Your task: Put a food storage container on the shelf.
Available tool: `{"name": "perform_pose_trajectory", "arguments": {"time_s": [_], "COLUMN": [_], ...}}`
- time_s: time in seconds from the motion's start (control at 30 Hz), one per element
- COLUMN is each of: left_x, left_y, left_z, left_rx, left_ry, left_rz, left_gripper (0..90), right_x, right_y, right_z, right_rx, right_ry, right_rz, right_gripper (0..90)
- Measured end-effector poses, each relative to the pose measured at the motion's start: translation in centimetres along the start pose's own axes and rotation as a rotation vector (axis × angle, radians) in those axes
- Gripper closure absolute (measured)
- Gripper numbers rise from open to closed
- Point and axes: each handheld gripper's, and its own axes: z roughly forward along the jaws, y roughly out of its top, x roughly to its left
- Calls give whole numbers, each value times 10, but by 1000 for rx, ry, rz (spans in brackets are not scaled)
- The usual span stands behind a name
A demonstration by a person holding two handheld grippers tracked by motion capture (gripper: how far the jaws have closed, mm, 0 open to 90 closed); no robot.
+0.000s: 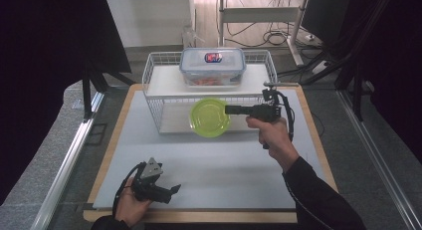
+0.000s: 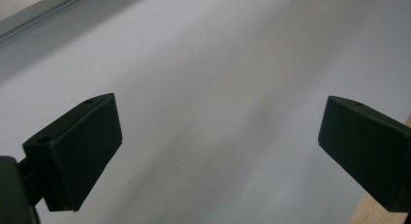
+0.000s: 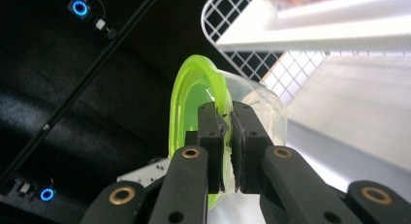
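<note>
A clear tub (image 3: pixel 259 100) with a lime green lid (image 1: pixel 210 117) hangs at the front of the white wire rack (image 1: pixel 152 85), level with its lower shelf. My right gripper (image 1: pixel 228 109) reaches in from the right, shut on the tub's rim. In the right gripper view the jaws of that gripper (image 3: pixel 228 120) pinch the green lid (image 3: pixel 191 103) edge, with the tub turned on its side. My left gripper (image 1: pixel 173 189) rests low at the table's front left, open. In the left gripper view this gripper (image 2: pixel 218 132) stands wide apart over the bare white mat (image 2: pixel 218 64).
A clear box with a blue-rimmed lid (image 1: pixel 212 65) and reddish contents sits on the rack's upper shelf (image 1: pixel 166 80). The white mat (image 1: pixel 224 165) covers a wooden table whose edge (image 1: pixel 107 160) runs along the left. Dark screens and cables stand behind the rack.
</note>
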Motion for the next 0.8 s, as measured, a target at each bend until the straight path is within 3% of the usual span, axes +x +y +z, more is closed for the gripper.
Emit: {"name": "perform_pose_trajectory", "arguments": {"time_s": [0.47, 0.8], "left_x": [0, 0], "left_y": [0, 0], "left_z": [1, -1], "left_rx": [6, -6], "left_ry": [-2, -6], "left_rz": [-2, -7], "left_gripper": [18, 17], "right_x": [13, 28], "right_y": [40, 82], "right_z": [-18, -28], "right_rx": [-86, -155], "right_ry": [12, -45], "right_rz": [24, -1], "right_gripper": [846, 845]}}
